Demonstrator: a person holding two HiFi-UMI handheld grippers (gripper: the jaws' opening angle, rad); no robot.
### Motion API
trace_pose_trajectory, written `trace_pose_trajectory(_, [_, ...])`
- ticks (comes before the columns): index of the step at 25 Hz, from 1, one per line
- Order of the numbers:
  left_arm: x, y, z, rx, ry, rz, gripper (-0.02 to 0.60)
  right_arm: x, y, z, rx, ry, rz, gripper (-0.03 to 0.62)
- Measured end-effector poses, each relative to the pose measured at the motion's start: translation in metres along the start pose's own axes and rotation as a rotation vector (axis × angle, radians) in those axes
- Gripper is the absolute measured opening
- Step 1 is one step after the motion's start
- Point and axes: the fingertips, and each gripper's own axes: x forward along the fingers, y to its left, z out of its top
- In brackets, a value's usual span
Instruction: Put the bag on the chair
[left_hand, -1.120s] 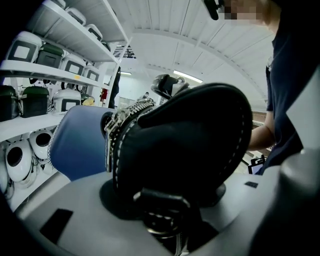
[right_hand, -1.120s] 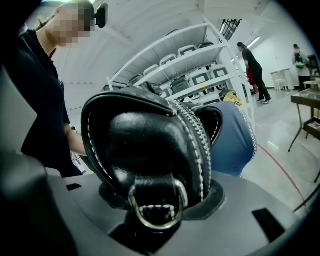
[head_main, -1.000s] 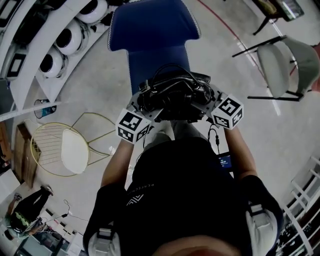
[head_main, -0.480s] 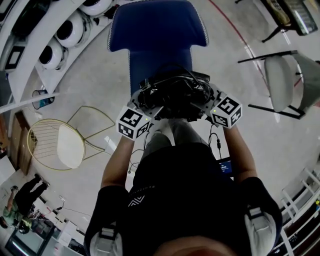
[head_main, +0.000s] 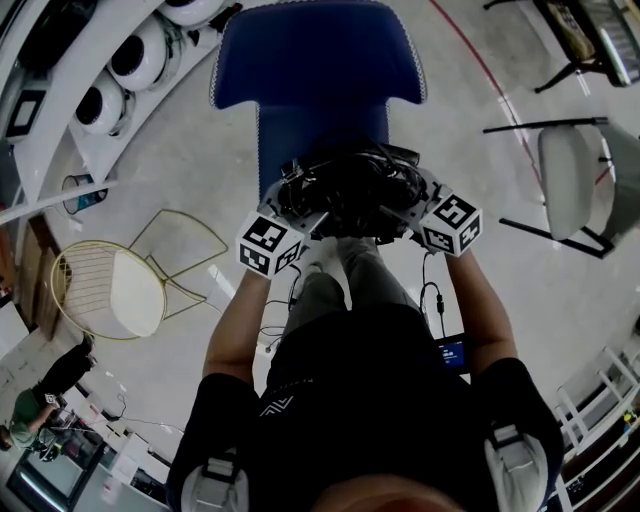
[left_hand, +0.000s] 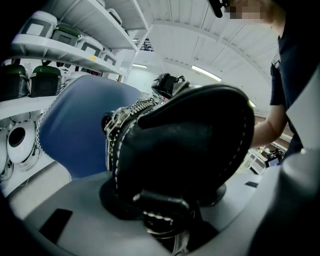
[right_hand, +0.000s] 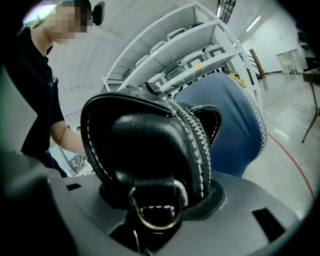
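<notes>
A black leather bag with a zipper and white stitching hangs between my two grippers, just above the front of the blue chair's seat. My left gripper is shut on its left end and my right gripper on its right end. The left gripper view is filled by the bag, with the blue chair back behind it. The right gripper view shows the bag's end with its metal ring, pressed between the jaws, and the chair beyond it.
A gold wire chair with a white cushion stands on the floor at the left. A white chair on black legs is at the right. Shelves with round white appliances run along the upper left. A red line crosses the floor.
The blue chair has drawn a little nearer and more central under the bag. Both grippers keep the same hold on the bag.
</notes>
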Motion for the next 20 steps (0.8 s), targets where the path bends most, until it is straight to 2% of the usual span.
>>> trace_pose_trajectory(11, [0.029,0.034,-0.005,0.002,0.04,0.017,0.245,0.024,-0.039,-0.006,0.034,-0.009,0.02,0.242])
trace_pose_trajectory(20, [0.049,0.052,-0.021,0.01,0.075,-0.001,0.247,0.039,-0.061,-0.022,0.051,-0.012,-0.005,0.243])
